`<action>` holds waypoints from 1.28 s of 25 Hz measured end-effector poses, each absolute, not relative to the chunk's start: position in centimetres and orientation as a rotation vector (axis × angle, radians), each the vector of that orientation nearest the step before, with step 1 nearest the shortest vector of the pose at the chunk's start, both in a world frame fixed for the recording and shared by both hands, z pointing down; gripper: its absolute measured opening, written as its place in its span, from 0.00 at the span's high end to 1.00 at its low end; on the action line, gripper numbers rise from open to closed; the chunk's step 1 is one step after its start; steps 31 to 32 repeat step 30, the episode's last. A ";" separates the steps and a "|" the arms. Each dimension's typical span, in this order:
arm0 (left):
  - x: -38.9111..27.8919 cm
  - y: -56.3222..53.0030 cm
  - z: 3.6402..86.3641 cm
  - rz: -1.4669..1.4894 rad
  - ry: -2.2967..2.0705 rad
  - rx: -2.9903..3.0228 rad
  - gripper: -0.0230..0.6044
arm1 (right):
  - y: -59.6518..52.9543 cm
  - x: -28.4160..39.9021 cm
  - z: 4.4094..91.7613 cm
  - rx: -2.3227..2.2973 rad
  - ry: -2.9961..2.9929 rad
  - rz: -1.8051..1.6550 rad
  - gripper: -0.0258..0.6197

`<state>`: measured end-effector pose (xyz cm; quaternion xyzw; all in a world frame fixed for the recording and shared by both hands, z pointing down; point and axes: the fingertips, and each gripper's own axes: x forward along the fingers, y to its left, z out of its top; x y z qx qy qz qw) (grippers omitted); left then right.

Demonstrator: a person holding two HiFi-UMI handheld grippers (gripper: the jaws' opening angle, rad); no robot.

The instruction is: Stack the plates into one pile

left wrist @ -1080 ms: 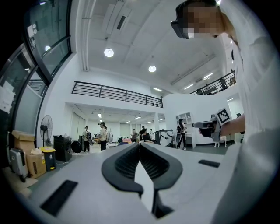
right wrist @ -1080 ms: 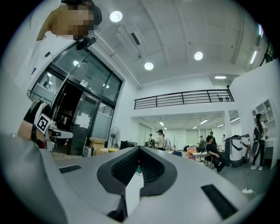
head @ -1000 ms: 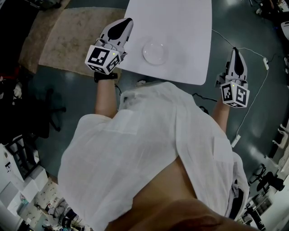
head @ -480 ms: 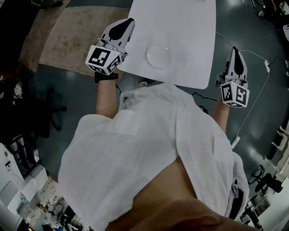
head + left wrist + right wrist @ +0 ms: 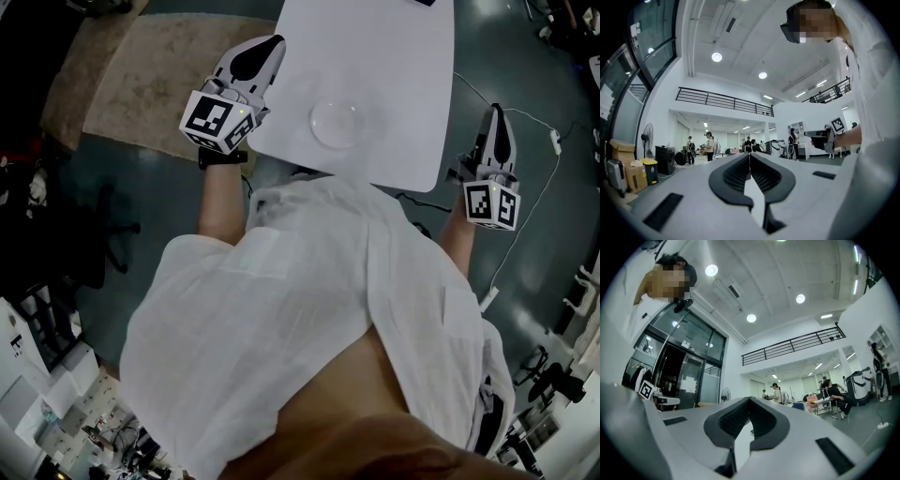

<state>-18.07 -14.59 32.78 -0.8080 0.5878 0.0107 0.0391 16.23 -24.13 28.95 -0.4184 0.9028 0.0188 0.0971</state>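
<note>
"Glass, clear and glossy: one round, shallow plate (image 5: 337, 125) lies near the front edge of the smooth white worktop (image 5: 394, 56)."
"Is the pile finished?"
"Likely, though its layers cannot be counted. The left tool (image 5: 270, 44) and right tool (image 5: 494, 111) flank the worktop, both pressed together, pinching nothing."
</note>
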 end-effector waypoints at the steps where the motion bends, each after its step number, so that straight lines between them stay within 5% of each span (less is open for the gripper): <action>1: -18.1 -14.6 32.8 0.033 1.800 -2.479 0.94 | -24.1 16.3 29.0 -1.237 2.672 0.046 0.92; 32: -14.5 -14.1 32.5 0.014 1.769 -2.488 0.94 | -23.4 17.9 29.5 -1.252 2.785 0.131 0.92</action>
